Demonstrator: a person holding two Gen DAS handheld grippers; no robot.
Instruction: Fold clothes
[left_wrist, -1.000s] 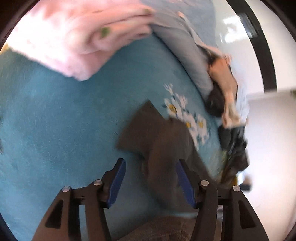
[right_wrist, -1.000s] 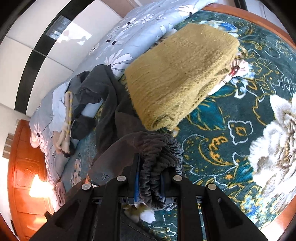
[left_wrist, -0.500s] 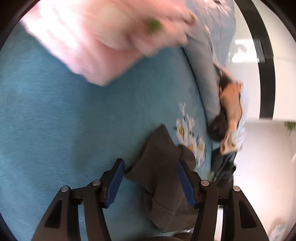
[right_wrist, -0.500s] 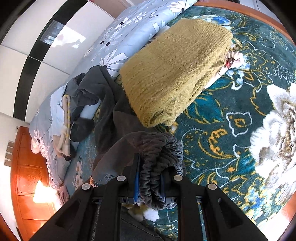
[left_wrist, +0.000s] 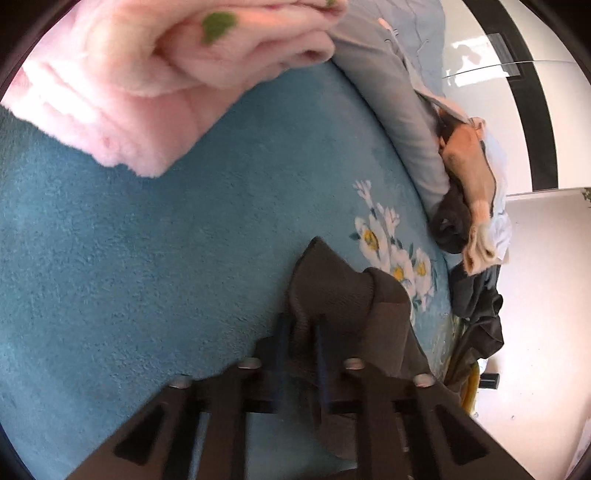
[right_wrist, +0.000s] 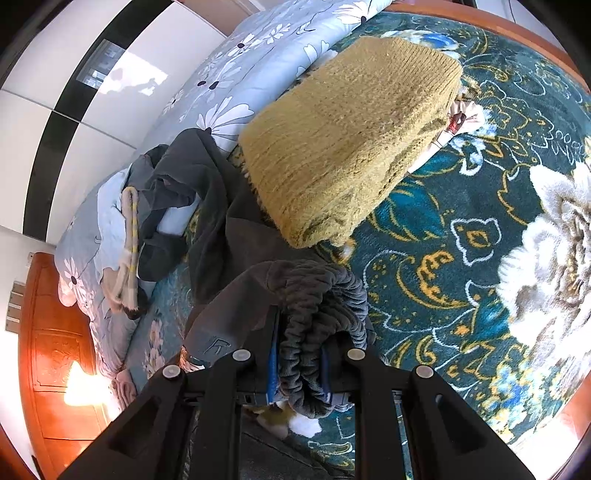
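A dark grey garment (left_wrist: 343, 291) lies on the teal blanket (left_wrist: 147, 266). My left gripper (left_wrist: 301, 332) is shut on a corner of it, the cloth bunched between the blue pads. In the right wrist view my right gripper (right_wrist: 298, 354) is shut on the gathered elastic band of the same grey garment (right_wrist: 314, 295), held above the patterned blanket (right_wrist: 461, 229). The rest of the garment hangs down to the left of the jaws.
A folded pink fleece (left_wrist: 147, 74) lies at the far left. A folded mustard knit (right_wrist: 351, 129) lies ahead of the right gripper. A heap of dark and light clothes (right_wrist: 159, 199) sits by the floral duvet (right_wrist: 258, 55). The wooden headboard (right_wrist: 48, 350) is at lower left.
My left gripper was open around the grey corner; now its jaws have closed on it. The right gripper keeps its hold and has barely moved.
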